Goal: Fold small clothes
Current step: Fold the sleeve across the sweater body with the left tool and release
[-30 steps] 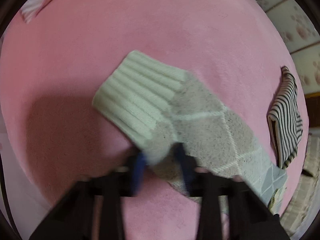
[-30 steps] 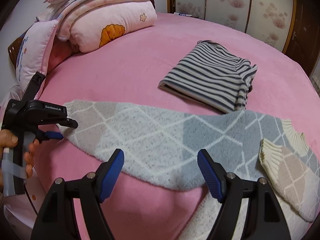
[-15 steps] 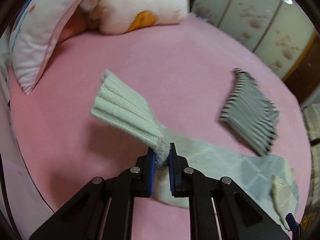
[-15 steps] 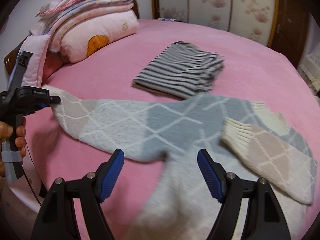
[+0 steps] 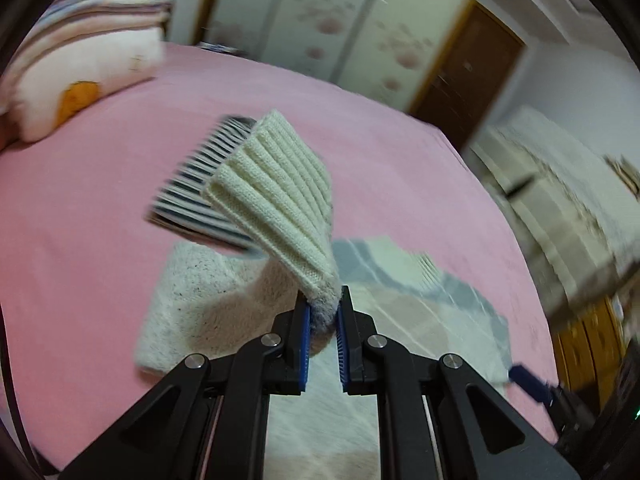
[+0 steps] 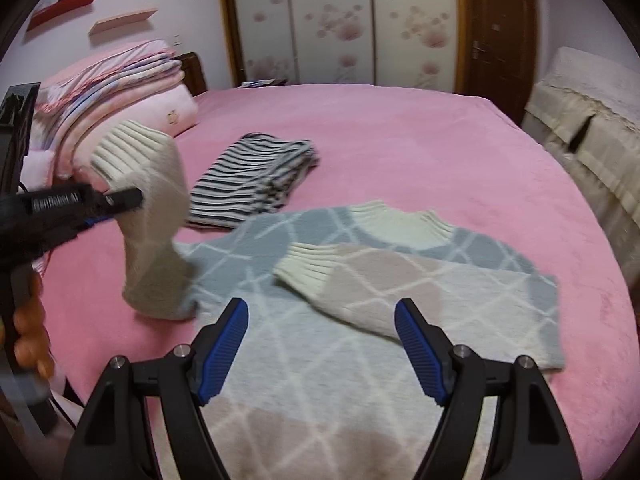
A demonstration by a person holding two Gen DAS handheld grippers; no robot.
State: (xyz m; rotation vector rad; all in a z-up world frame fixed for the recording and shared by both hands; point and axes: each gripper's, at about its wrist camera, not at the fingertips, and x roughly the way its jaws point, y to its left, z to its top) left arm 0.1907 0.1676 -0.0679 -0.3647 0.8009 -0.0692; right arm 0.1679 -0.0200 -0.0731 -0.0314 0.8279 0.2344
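Observation:
A small grey, beige and cream diamond-patterned sweater (image 6: pixel 320 360) lies on the pink bed (image 6: pixel 400 140). My left gripper (image 5: pixel 323 322) is shut on its left sleeve (image 5: pixel 276 200) near the cream ribbed cuff and holds it lifted above the bed; it also shows in the right wrist view (image 6: pixel 120 200) at the left, with the sleeve (image 6: pixel 156 208) raised. The other sleeve (image 6: pixel 360 280) lies folded across the sweater's body. My right gripper (image 6: pixel 320 344) is open and empty, over the sweater's lower body.
A folded black-and-white striped garment (image 6: pixel 256 176) lies on the bed behind the sweater. Stacked pink bedding and pillows (image 6: pixel 120 92) sit at the back left. A cream covered sofa (image 6: pixel 592 120) stands at the right, wardrobe doors (image 6: pixel 340 20) behind.
My left gripper shut on the left sleeve, lifted it off the bed and carried it toward the sweater's body. My right gripper stayed open and moved over the body.

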